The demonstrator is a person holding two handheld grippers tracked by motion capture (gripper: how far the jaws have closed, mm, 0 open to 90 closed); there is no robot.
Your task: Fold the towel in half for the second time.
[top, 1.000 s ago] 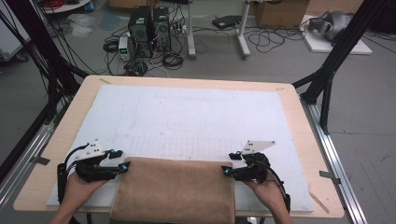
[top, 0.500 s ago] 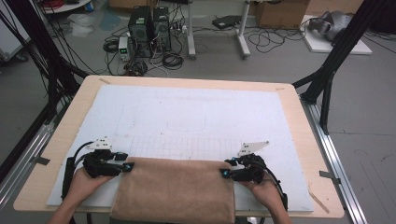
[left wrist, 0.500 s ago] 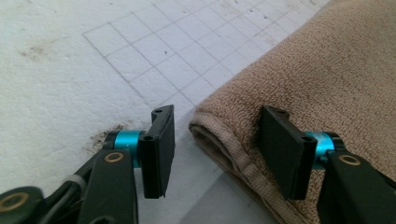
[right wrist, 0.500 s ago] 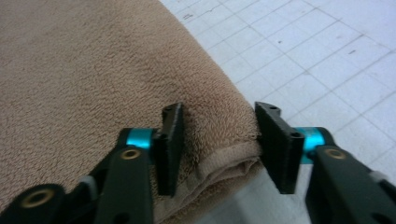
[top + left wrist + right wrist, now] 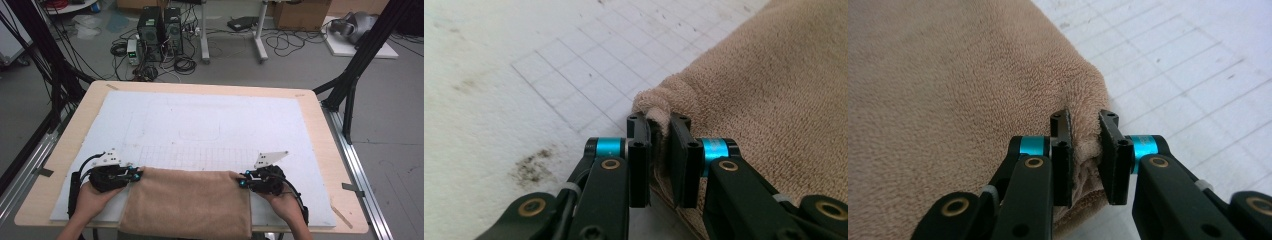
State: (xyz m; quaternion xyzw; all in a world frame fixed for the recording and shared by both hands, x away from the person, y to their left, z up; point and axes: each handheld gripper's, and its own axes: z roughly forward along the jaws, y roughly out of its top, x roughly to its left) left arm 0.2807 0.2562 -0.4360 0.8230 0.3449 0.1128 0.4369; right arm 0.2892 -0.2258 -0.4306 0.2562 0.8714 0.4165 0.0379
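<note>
A tan towel (image 5: 187, 202) lies folded at the near edge of the white mat (image 5: 210, 120). My left gripper (image 5: 136, 175) pinches the towel's far left corner (image 5: 659, 107); its jaws have just been closing and the pads now press on a bunched fold of cloth. My right gripper (image 5: 242, 180) has just been closing too and squeezes the far right corner (image 5: 1085, 135) between its pads. In the left gripper view the left gripper (image 5: 659, 125) stands low over the mat; in the right gripper view so does the right gripper (image 5: 1084, 122).
The mat carries a printed grid (image 5: 200, 157) just beyond the towel and rests on a wooden table (image 5: 320, 115). Black frame posts (image 5: 357, 65) stand at the table's sides. Computers and cables (image 5: 160, 30) sit on the floor beyond.
Both grippers slid inward onto the towel's far corners and closed on them. The towel's far edge bunched slightly at each corner.
</note>
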